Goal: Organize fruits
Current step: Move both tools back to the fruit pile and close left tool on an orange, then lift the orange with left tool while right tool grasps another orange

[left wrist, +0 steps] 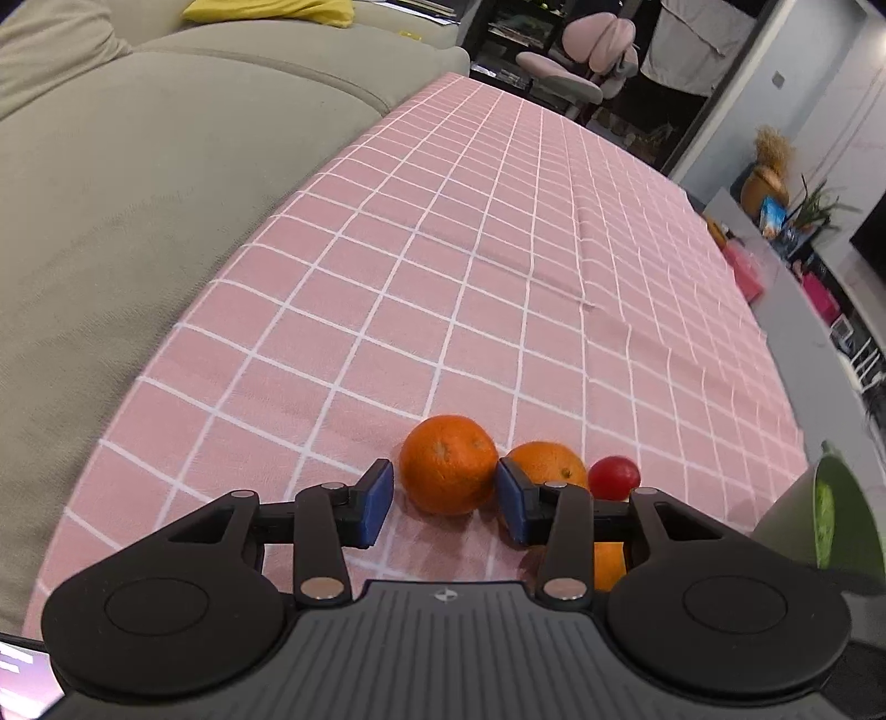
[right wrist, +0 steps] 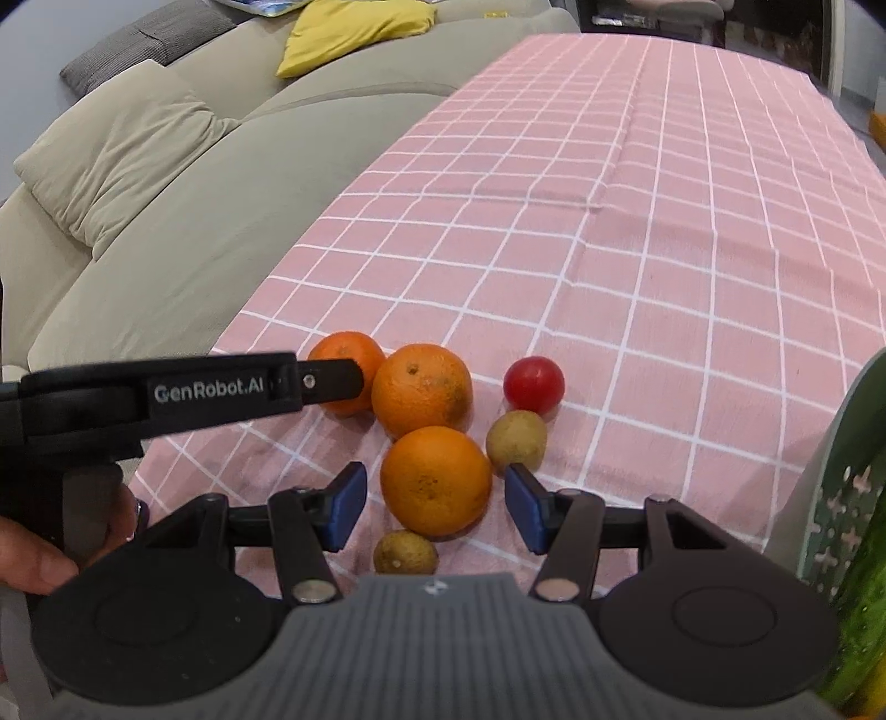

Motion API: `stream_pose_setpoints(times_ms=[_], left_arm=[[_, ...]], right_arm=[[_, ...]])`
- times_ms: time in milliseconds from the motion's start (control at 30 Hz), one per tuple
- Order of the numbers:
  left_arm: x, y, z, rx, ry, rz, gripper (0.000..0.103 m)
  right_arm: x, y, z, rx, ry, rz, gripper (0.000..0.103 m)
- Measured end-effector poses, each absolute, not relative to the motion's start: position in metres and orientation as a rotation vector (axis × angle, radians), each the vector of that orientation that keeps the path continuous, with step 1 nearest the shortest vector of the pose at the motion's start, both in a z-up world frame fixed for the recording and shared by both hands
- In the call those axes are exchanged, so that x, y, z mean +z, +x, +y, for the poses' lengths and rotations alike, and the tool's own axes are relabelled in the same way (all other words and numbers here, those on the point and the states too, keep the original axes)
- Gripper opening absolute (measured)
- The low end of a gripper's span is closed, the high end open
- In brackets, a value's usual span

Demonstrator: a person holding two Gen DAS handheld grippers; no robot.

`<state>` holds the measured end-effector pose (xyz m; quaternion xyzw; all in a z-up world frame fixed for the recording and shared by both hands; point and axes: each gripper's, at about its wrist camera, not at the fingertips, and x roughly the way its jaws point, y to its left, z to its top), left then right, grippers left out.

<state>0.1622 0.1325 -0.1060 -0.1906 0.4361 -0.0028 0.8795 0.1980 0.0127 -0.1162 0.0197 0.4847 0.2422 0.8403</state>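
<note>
On the pink checked tablecloth [left wrist: 498, 249] lies a cluster of fruit. My left gripper [left wrist: 444, 475] has its blue pads against the sides of the far orange [left wrist: 448, 465]. From the right wrist view its finger [right wrist: 332, 382] crosses that orange [right wrist: 346, 354]. My right gripper [right wrist: 436, 471] is open, a small gap on each side of the near orange [right wrist: 436, 482]. A third orange [right wrist: 422, 390] sits between those two. A red round fruit [right wrist: 534, 385] and two small brownish-green fruits [right wrist: 516, 440] [right wrist: 406, 552] lie beside them.
A green bowl [right wrist: 841, 471] stands at the right edge, a green vegetable [right wrist: 864, 609] inside it. A beige sofa [left wrist: 138, 194] with a yellow cushion [right wrist: 354, 33] runs along the table's left side. A person's hand [right wrist: 39, 554] holds the left gripper's handle.
</note>
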Motion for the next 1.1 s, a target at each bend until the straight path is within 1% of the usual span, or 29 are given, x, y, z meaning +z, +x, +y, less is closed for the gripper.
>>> stream_pose_setpoints(times_ms=[233, 267, 500, 667, 933, 1100], left_arm=[[-0.109, 0.167, 0.133, -0.006, -0.431, 0.902, 0.049], [-0.11, 0.166, 0.133, -0.006, -0.444, 0.902, 0.047], [-0.104, 0.163, 0.13, 0.022, -0.422, 0.899, 0.044], [-0.095, 0.156, 0.138, 0.039, -0.475, 0.882, 0.044], [-0.065, 0.142, 0.132, -0.003, -0.513, 0.842, 0.044], [-0.036, 0.134, 0.108, -0.089, -0.495, 0.805, 0.044]], right_arm=[[-0.121, 0.199, 0.012, 0.521, 0.081, 1.051, 0.043], [-0.121, 0.199, 0.013, 0.52, 0.079, 1.05, 0.043], [-0.116, 0.196, 0.014, 0.525, 0.061, 1.041, 0.042], [-0.108, 0.191, 0.012, 0.532, 0.045, 1.018, 0.042], [-0.079, 0.174, -0.003, 0.529, 0.042, 0.953, 0.042], [-0.054, 0.158, -0.02, 0.523, 0.034, 0.892, 0.042]])
